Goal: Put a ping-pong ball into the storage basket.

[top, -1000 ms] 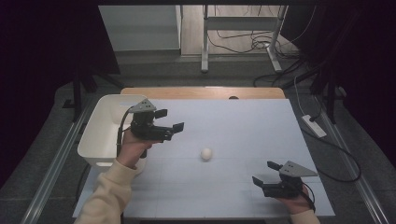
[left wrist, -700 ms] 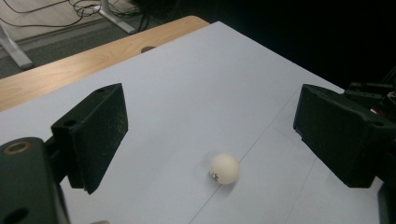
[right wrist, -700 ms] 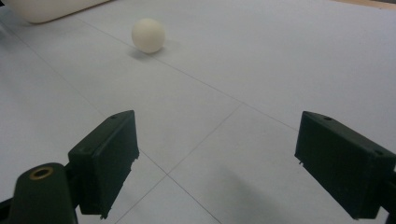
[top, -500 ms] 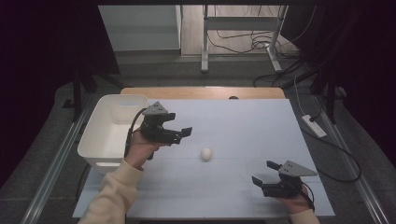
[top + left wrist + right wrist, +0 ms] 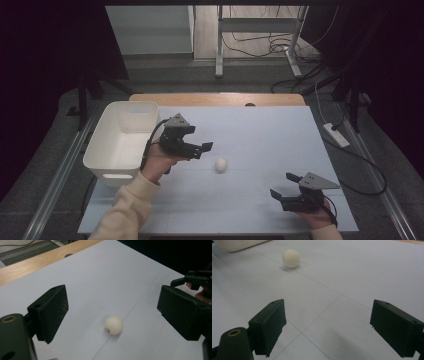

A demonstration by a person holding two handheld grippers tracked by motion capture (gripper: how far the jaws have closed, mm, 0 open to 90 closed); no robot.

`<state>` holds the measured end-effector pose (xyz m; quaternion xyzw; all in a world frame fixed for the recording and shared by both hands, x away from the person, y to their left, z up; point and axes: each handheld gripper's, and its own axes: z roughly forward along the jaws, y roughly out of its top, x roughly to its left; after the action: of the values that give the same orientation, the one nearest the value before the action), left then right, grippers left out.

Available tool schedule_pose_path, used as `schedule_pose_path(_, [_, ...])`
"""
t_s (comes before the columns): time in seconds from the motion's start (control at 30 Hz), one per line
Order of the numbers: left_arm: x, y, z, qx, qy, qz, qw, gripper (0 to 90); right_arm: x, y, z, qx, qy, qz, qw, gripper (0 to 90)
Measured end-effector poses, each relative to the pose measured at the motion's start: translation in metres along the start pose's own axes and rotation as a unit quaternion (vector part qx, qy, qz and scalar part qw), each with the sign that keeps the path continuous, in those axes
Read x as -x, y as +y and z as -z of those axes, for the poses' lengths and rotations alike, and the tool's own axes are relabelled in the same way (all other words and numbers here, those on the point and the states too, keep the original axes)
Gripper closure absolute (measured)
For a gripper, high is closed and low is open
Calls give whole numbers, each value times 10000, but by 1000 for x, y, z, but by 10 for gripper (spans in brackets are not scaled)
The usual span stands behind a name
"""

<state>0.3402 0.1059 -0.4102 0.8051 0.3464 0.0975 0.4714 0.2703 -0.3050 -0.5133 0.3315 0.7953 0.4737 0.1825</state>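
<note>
Closing in from the white bin (image 5: 122, 142), the left gripper (image 5: 202, 148) is now hanging jaws spread just beside the ping-pong ball (image 5: 221, 164) lying free mid-table; a grasp looks imminent; the right gripper (image 5: 280, 196) is resting open, well apart

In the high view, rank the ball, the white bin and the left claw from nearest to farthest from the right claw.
1. Ball: mid-table, up and left of the right claw.
2. Left claw: just beyond the ball, open.
3. White bin: at the table's left edge.
</note>
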Motion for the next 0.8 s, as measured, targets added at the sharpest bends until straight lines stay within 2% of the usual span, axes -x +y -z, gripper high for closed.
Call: schedule_pose_path(0.8, [10, -8, -30, -382, -154, -79, 9991, 106, 0, 0, 0, -9, -12, 1, 10000, 130])
